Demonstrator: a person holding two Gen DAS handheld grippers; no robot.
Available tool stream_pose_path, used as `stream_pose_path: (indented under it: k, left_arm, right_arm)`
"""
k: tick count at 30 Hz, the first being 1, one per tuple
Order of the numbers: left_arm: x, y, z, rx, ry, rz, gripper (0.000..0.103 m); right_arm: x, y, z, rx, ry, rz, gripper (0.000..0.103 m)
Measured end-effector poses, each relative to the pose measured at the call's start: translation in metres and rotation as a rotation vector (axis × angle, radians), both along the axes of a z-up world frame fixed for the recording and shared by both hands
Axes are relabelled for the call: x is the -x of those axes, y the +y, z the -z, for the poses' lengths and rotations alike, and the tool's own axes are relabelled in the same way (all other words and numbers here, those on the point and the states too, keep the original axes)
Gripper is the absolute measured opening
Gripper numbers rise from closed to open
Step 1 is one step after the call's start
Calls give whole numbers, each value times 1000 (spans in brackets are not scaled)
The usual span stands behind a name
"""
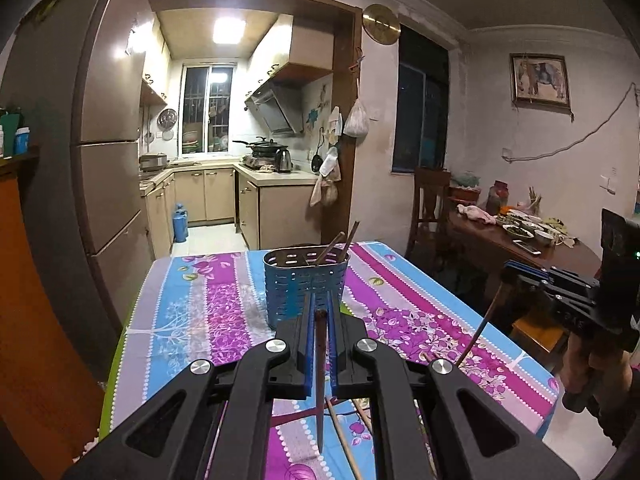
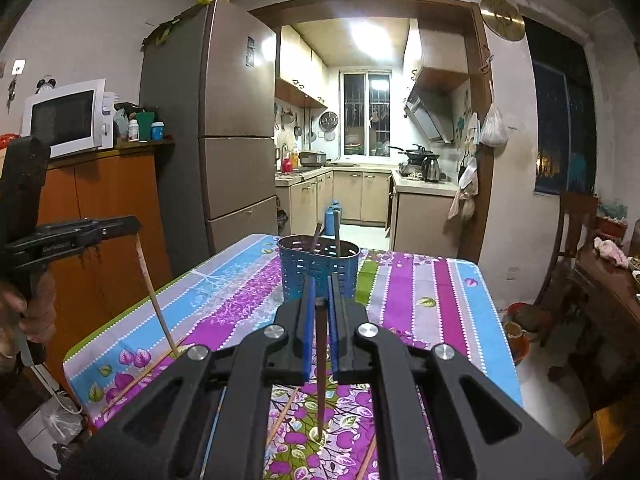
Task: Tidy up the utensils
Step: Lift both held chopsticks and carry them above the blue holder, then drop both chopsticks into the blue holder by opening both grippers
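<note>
A blue perforated utensil holder (image 1: pixel 306 282) (image 2: pixel 318 272) stands on the table with the floral striped cloth (image 1: pixel 208 304) (image 2: pixel 436 300), with chopsticks (image 1: pixel 334 244) leaning inside. My left gripper (image 1: pixel 320 312) is shut on a dark chopstick (image 1: pixel 320 380) that hangs tip down above the cloth; it also shows in the right wrist view (image 2: pixel 132 228) holding a chopstick (image 2: pixel 156 304). My right gripper (image 2: pixel 320 302) is shut on a dark chopstick (image 2: pixel 320 368); it also shows in the left wrist view (image 1: pixel 510 276) with its chopstick (image 1: pixel 482 324). Loose chopsticks (image 1: pixel 344 440) (image 2: pixel 140 376) lie on the cloth.
A fridge (image 2: pixel 224 120) and an orange cabinet with a microwave (image 2: pixel 66 118) stand left. A wooden dining table with dishes (image 1: pixel 524 236) and a chair (image 1: pixel 430 204) stand right. The kitchen doorway lies beyond the table's far edge.
</note>
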State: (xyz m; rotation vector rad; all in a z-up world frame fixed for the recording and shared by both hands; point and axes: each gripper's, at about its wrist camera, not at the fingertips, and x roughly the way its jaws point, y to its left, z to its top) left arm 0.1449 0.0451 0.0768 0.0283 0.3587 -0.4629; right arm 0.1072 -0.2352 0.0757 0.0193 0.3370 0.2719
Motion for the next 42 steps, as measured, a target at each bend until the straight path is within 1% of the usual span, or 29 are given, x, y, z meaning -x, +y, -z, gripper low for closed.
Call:
stream_pose_path:
  k: [2, 5, 10, 15, 18, 20, 24, 26, 29, 32, 36, 39, 42]
  left_arm:
    - [-5, -2, -1, -4, -1, 1, 7]
    - [-16, -7, -12, -2, -25, 4, 7]
    - [-34, -20, -44, 6, -111, 0, 7]
    - [-58, -32, -75, -1, -216, -41, 7]
    - [-81, -33, -99, 36, -270, -69, 7]
    - [-96, -34, -110, 58, -286, -81, 7]
    - [-126, -43, -126, 77, -333, -98, 7]
    - [-140, -47, -128, 91, -347, -101, 7]
    - [-166, -55, -126, 106, -345, -111, 7]
    - [-192, -64, -114, 103, -314, -121, 7]
    - [-220, -79, -89, 68, -266, -104, 7]
    - [-236, -87, -62, 44, -224, -90, 7]
    - [-249, -91, -43, 24, -192, -90, 7]
  right_arm:
    - [-4, 1, -4, 4, -2, -6, 5]
    - [-17, 4, -22, 10, -23, -19, 5]
    - [-45, 7, -57, -4, -67, -27, 5]
    - [-73, 8, -93, 23, -152, 15, 5]
    - [-96, 7, -111, 49, -193, 44, 5]
    - [-116, 5, -121, 57, -217, 60, 5]
    - [-152, -6, -131, 13, -245, 59, 5]
    - [-168, -9, -133, -15, -256, 53, 5]
    - [-191, -12, -128, -54, -256, 46, 5]
    - [-211, -11, -117, -82, -237, 40, 5]
    - [-238, -13, -90, -115, -188, 39, 5]
    - [-250, -13, -71, -138, -143, 31, 5]
    - [-259, -13, -53, -151, -96, 15, 5]
